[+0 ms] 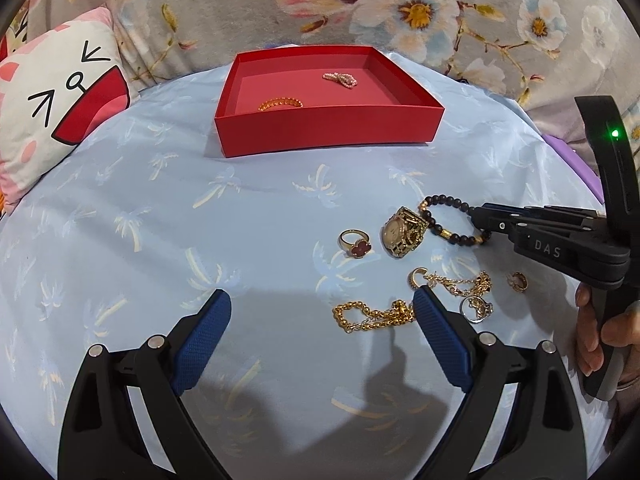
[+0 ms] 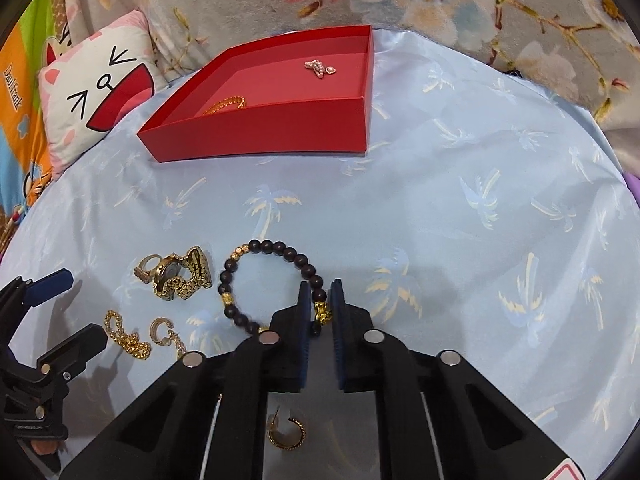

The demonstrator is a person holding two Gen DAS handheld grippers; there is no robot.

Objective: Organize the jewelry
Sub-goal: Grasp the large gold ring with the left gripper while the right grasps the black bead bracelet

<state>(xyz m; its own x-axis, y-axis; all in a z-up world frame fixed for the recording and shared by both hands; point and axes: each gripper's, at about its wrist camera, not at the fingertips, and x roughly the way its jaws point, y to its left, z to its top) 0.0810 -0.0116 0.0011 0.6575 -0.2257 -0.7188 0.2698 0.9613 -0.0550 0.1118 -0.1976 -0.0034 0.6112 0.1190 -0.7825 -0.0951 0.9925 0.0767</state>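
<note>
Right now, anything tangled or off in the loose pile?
Yes. The gold chains lie knotted together with a silver ring caught among them, near the left tool. One hoop earring lies apart, under the right tool.

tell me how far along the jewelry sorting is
Done: a gold bracelet and a pearl piece lie in the red box. In hand: the right gripper is closed on the dark bead bracelet. Left on the blue cloth: gold watch, red-stone ring, gold chains and small hoops. The left gripper is open.
</note>
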